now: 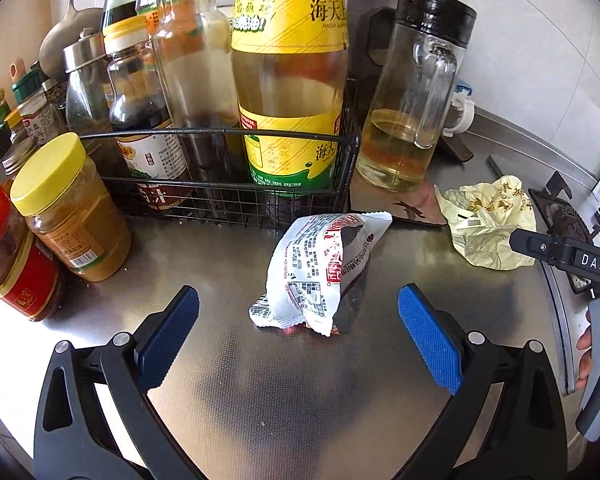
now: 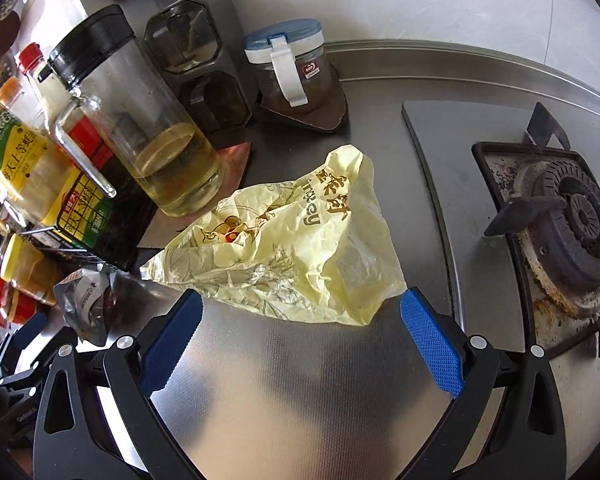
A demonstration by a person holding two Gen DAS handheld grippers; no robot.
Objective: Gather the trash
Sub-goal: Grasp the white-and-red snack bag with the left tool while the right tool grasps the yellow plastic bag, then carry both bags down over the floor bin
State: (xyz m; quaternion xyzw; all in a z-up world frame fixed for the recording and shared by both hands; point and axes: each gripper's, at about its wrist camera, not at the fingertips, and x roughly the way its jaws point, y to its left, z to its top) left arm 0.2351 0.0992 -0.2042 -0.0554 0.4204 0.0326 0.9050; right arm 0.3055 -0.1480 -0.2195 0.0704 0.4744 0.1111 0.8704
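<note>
Jaws of both grippers stand apart: left gripper (image 1: 298, 332) faces the white wrapper (image 1: 320, 268); right gripper (image 2: 300, 336) faces the yellow bag (image 2: 292, 248), right of the wrapper.

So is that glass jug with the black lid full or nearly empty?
Partly full. The glass jug holds yellowish liquid only in its lower part; the glass above it is clear up to the black lid.

The tall yellow-labelled bottle (image 1: 290, 80) is cut off at the top edge; its basket (image 1: 228, 196) hides its base.
</note>
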